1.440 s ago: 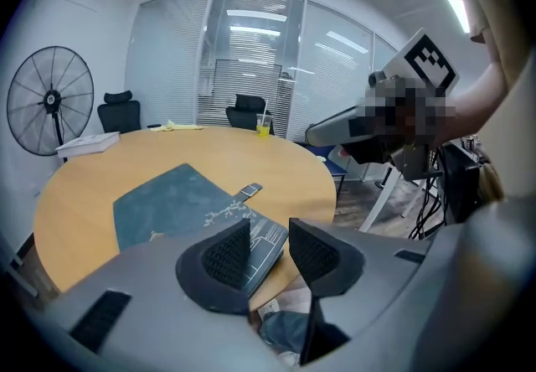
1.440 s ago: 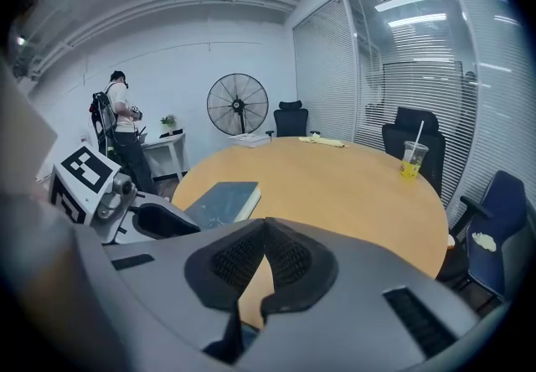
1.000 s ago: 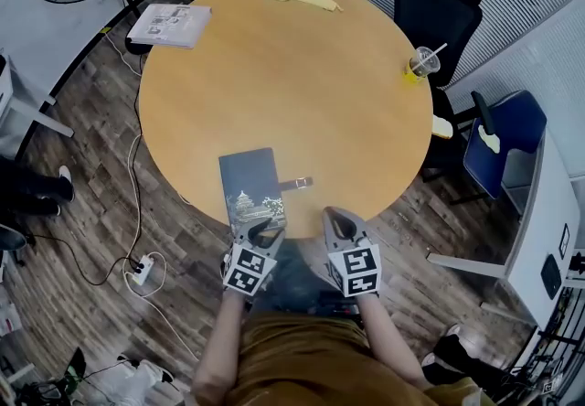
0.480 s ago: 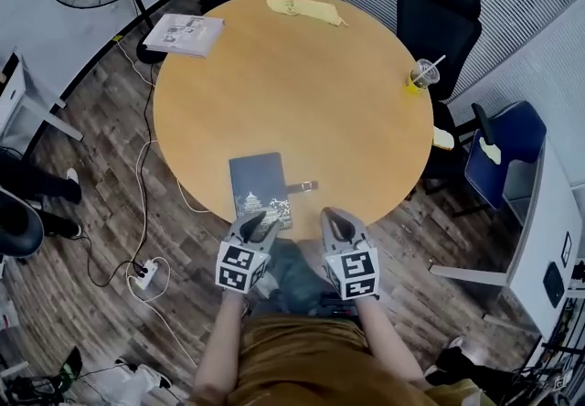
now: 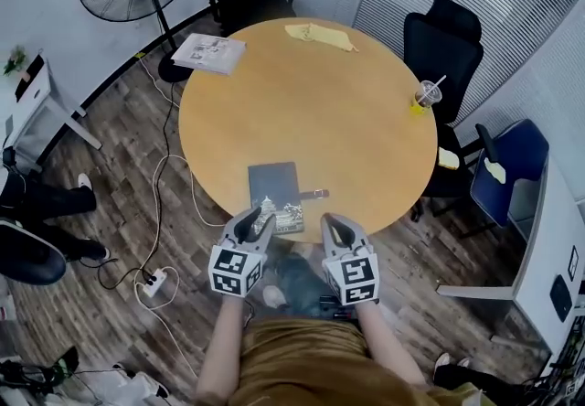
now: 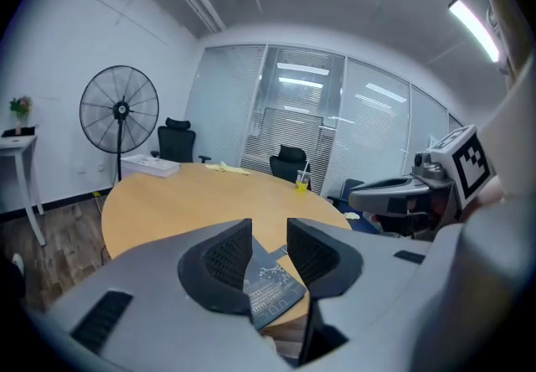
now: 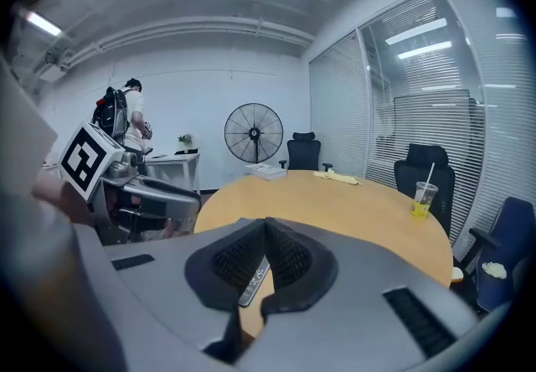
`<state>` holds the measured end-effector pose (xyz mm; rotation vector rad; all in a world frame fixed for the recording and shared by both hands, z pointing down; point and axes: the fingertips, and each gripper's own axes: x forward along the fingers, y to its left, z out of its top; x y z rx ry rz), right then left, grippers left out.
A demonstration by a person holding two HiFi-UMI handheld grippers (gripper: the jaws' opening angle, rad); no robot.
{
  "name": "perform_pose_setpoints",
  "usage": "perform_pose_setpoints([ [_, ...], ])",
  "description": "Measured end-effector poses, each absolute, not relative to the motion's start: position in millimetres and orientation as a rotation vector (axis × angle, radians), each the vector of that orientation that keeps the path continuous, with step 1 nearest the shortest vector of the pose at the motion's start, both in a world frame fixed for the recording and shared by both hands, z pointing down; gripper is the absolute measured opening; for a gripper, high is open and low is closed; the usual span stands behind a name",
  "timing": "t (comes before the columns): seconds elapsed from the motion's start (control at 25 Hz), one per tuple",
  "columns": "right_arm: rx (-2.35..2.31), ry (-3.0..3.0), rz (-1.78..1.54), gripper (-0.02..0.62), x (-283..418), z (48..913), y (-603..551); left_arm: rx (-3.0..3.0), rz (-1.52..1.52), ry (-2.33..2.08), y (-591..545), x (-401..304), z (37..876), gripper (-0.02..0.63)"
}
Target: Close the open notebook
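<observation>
My left tongs (image 5: 257,223) stand with the jaws apart. They have just been closing a little, with nothing pinched between the pads. Through that gap I see the notebook (image 6: 272,286) lying beyond, not touched. My right tongs (image 5: 334,227) are closed tip to tip on nothing. Both sit side by side at the near rim of the round table (image 5: 311,112). The notebook (image 5: 276,197) lies shut, dark cover up, at that near edge, its strap (image 5: 313,194) sticking out to the right. From above, my left tips seem to overlap its near corner, though I cannot tell how high they hang over it. A cup with a straw (image 5: 423,95) stands at the far right rim.
</observation>
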<state>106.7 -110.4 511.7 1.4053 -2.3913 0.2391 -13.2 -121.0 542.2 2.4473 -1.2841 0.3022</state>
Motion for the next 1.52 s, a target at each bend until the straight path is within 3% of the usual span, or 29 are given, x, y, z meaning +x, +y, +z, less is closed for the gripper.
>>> perform_pose_setpoints([
  [0.52, 1.413, -2.450, 0.151, 0.011, 84, 485, -91, 2.474, 0.171, -1.424, -105, -49, 493, 0.132],
  [1.52, 1.386, -2.449, 0.128, 0.011, 79, 479, -88, 2.467, 0.173, -1.420, -101, -48, 495, 0.127],
])
